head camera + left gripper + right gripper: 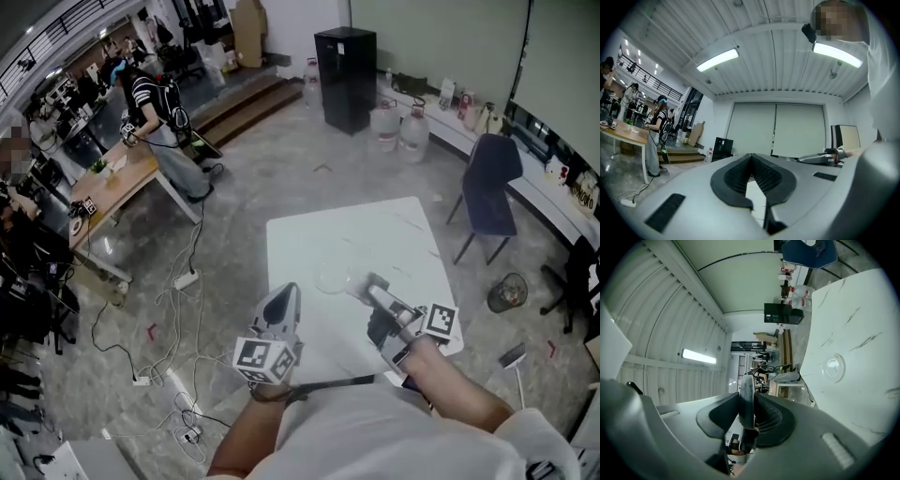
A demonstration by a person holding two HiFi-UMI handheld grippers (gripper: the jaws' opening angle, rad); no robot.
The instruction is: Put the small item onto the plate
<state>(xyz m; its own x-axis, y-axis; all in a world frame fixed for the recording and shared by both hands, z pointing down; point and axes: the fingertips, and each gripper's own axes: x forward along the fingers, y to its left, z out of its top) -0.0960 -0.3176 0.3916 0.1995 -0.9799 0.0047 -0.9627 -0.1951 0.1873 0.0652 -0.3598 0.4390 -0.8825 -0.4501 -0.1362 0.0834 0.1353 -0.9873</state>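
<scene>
A clear round plate (330,279) lies on the white table (375,230), just ahead of both grippers. My right gripper (364,283) is shut on a small flat grey item (747,386), seen edge-on between its pads. It is held over the table, just right of the plate in the head view. In the right gripper view the plate (834,367) lies off to the right on the table (862,329). My left gripper (288,291) hovers at the table's left front edge, its jaws (750,155) shut with nothing in them. The right gripper (820,158) shows in the left gripper view.
A dark blue chair (489,183) stands at the table's right, with a wire bin (507,292) near it. Cables and power strips (178,281) lie on the floor to the left. A wooden desk (112,183) with a person beside it is farther left. A black cabinet (345,64) and water jugs (398,127) stand behind.
</scene>
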